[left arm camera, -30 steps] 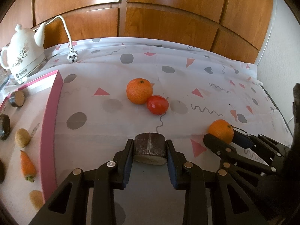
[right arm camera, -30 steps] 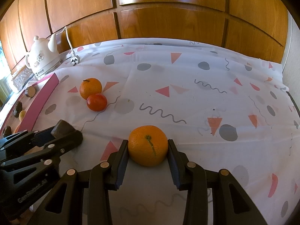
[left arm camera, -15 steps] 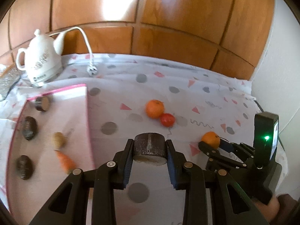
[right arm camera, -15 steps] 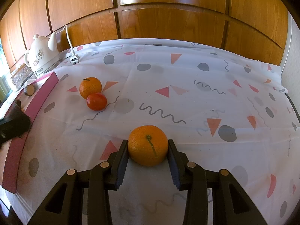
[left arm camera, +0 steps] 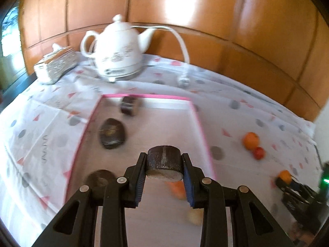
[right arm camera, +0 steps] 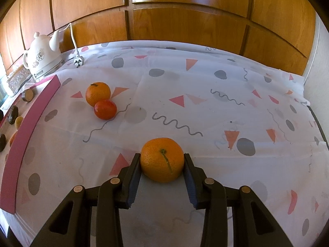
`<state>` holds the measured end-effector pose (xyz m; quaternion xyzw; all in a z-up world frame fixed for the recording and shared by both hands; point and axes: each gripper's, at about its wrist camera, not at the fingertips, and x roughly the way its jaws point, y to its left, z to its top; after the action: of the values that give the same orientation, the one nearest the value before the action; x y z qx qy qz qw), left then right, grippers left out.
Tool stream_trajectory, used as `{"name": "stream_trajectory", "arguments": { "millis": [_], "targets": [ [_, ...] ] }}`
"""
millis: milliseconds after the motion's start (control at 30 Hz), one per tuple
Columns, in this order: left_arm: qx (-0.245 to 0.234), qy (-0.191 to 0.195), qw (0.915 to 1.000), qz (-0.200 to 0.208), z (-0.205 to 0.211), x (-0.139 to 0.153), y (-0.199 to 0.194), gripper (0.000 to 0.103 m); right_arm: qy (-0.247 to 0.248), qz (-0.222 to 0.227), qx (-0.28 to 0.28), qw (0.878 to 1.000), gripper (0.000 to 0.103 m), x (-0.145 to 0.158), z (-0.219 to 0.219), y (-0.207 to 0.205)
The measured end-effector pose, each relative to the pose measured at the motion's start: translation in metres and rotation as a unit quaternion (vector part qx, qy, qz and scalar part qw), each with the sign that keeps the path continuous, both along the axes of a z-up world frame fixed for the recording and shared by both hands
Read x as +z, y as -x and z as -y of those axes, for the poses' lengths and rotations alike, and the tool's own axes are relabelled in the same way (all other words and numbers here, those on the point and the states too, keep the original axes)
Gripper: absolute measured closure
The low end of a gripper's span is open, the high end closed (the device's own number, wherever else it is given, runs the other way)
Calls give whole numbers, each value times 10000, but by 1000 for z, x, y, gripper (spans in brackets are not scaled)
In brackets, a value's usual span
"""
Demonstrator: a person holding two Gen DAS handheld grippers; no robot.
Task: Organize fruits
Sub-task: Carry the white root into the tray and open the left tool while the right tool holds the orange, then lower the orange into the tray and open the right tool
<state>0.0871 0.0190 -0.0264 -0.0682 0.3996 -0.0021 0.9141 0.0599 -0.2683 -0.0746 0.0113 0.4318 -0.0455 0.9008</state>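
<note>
Our left gripper point(left arm camera: 164, 170) clamps a dark cylinder slice point(left arm camera: 164, 162), flat faces up-down, over the pink-edged tray point(left arm camera: 202, 131); right gripper point(right arm camera: 162, 165) clamps the orange point(right arm camera: 162, 159), stem facing camera.

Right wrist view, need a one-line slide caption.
Right tongs clamp an orange on the patterned tablecloth; a second orange and a red fruit touch, beside the pink-edged mat.
</note>
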Motion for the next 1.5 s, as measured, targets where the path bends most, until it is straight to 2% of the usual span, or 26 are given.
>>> {"name": "stream_trajectory", "arguments": {
  "millis": [167,233,567,733,933,1167,1500],
  "targets": [
    [288,-96,9995,28,-17,-2,-2,67,50,-15,-3,10000,64,0,-1,0],
    [326,-83,9994,59,-20,-1,1,58,67,-24,-27,10000,64,0,-2,0],
    [345,35,9994,65,-23,2,13,57,-40,-92,65,9999,64,5,-16,2],
    [319,54,9995,64,-23,2,21,57,-306,-98,453,9985,64,12,-40,4],
    [398,90,9991,87,-29,2,28,57,-517,122,1017,9934,64,35,-76,7],
    [487,92,9985,232,-37,10,35,57,-738,313,1801,9804,64,61,-126,11],
    [805,118,9961,336,-60,15,45,57,-931,183,2551,9622,63,67,-188,3]
  ]
}}
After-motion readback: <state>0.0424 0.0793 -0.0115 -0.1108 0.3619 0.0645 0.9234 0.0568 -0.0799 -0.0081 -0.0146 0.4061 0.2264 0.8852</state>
